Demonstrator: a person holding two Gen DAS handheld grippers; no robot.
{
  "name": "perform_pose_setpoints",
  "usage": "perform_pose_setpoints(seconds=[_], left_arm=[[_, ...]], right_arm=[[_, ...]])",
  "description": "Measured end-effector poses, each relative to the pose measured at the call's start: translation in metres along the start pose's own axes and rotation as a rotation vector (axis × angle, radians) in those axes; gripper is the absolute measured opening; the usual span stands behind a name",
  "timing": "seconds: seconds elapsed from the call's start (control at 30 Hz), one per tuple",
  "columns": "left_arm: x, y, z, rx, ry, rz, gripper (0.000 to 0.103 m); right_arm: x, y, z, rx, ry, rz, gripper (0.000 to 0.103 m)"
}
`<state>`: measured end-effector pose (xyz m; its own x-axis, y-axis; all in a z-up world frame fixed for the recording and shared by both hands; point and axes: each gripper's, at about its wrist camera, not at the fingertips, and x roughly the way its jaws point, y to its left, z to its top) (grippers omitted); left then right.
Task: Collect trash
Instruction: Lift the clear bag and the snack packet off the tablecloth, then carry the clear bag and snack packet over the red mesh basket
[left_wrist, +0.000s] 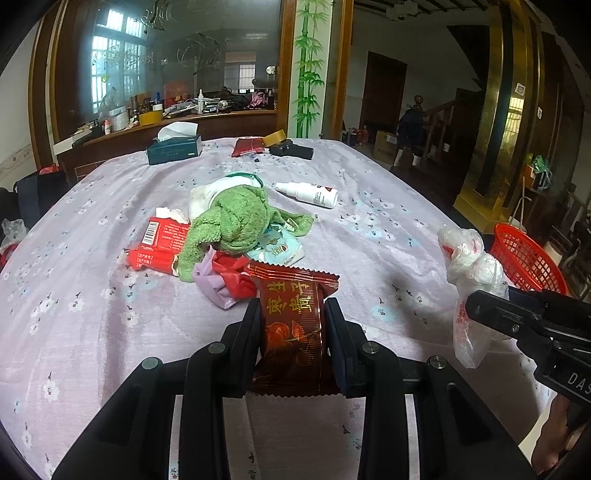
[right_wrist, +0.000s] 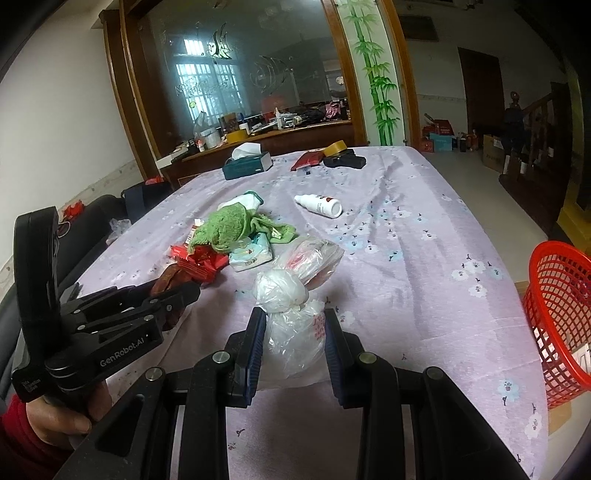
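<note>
My left gripper (left_wrist: 291, 308) is shut on a dark red snack wrapper (left_wrist: 291, 332) with gold letters, held above the lilac tablecloth (left_wrist: 92, 295); it also shows in the right wrist view (right_wrist: 173, 291). My right gripper (right_wrist: 295, 321) is shut on a knotted clear plastic bag (right_wrist: 291, 314), which also shows in the left wrist view (left_wrist: 469, 280). A red mesh basket (right_wrist: 557, 317) stands off the table's right edge. More trash lies mid-table: red packets (left_wrist: 162, 243), a crumpled red and purple wrapper (left_wrist: 225, 277), a pale blue packet (left_wrist: 277, 247).
A green towel (left_wrist: 236, 221) lies over the trash pile, with a white cloth (left_wrist: 221, 188) behind. A white spray bottle (left_wrist: 310, 194), a tissue box (left_wrist: 173, 147), a tape roll (left_wrist: 275, 137) and a black object (left_wrist: 291, 149) lie farther back. A cluttered wooden counter (left_wrist: 177, 122) stands behind the table.
</note>
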<state>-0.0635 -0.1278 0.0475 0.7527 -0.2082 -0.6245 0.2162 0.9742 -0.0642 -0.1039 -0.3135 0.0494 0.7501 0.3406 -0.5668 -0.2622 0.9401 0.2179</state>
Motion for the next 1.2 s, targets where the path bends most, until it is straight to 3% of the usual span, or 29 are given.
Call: perform_pose_setpoints(seconds=[0.47,0.73,0.93,1.07,1.2], left_arm=[[0.002,-0.003,0.0,0.003,-0.003,-0.007,0.032],[0.001,-0.024,0.012,0.042,-0.004,-0.054,0.032],[0.004,-0.078,0.036,0.118,0.014,-0.2,0.032],[0.012,-0.135,0.055,0.177,0.054,-0.34,0.032],[0.022,-0.189,0.07,0.228,0.084,-0.44,0.032]], right_arm=[[0.004,0.0,-0.001,-0.025,0.011,-0.06,0.033],[-0.006,-0.013,0.001,-0.006,-0.012,-0.094,0.033],[-0.051,-0.067,0.009,0.084,-0.083,-0.183,0.033],[-0.091,-0.122,0.01,0.176,-0.136,-0.296,0.033],[-0.117,-0.173,0.008,0.278,-0.156,-0.348,0.034]])
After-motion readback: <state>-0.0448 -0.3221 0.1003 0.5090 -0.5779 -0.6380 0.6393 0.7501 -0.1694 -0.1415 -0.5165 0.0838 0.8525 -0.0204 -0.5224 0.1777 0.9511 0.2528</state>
